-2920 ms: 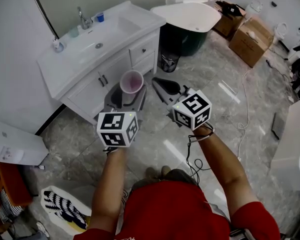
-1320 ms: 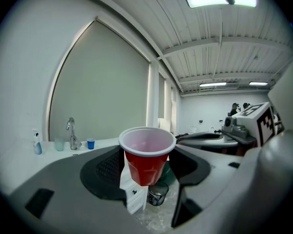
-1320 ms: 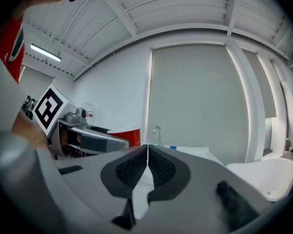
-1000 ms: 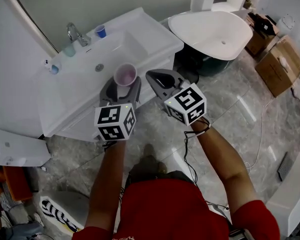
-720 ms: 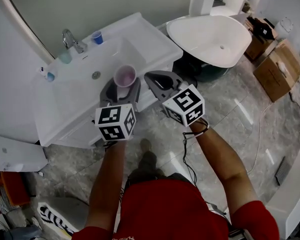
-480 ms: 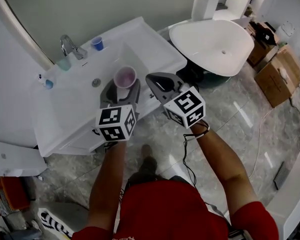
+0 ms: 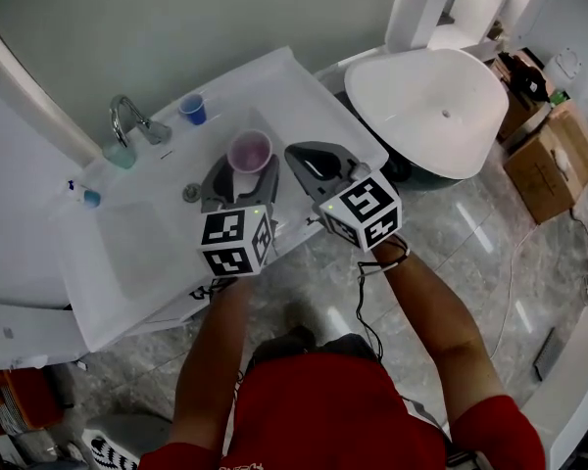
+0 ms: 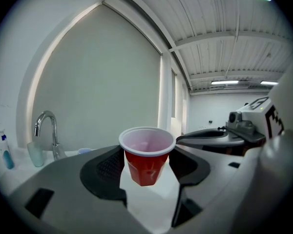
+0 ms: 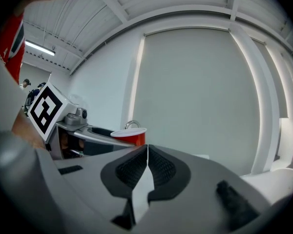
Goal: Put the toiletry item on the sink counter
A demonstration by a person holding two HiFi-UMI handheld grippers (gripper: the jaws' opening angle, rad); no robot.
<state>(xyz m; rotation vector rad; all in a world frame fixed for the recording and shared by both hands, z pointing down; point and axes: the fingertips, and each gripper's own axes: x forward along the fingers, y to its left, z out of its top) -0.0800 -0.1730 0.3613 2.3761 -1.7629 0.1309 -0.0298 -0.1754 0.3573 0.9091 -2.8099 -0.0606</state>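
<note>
A red plastic cup (image 7: 249,151) with a pale inside stands upright between the jaws of my left gripper (image 7: 246,167), which is shut on its sides. In the left gripper view the cup (image 8: 146,155) hangs clear, with only the white counter below it. It is held above the white sink counter (image 7: 292,91), over the basin's right part. My right gripper (image 7: 312,157) hovers just to the right of the cup, shut and empty; its pads (image 9: 136,167) meet in the right gripper view, where the cup (image 9: 132,136) shows at the left.
On the counter's back edge stand a chrome faucet (image 7: 129,120), a small blue cup (image 7: 192,108), a pale green glass (image 7: 120,155) and a small bottle (image 7: 84,197). A white freestanding basin (image 7: 431,96) is to the right, and cardboard boxes (image 7: 554,160) stand beyond it.
Both grippers have moved forward from in front of the vanity to above the sink counter. The cup stays held in the left gripper; the right stays shut.
</note>
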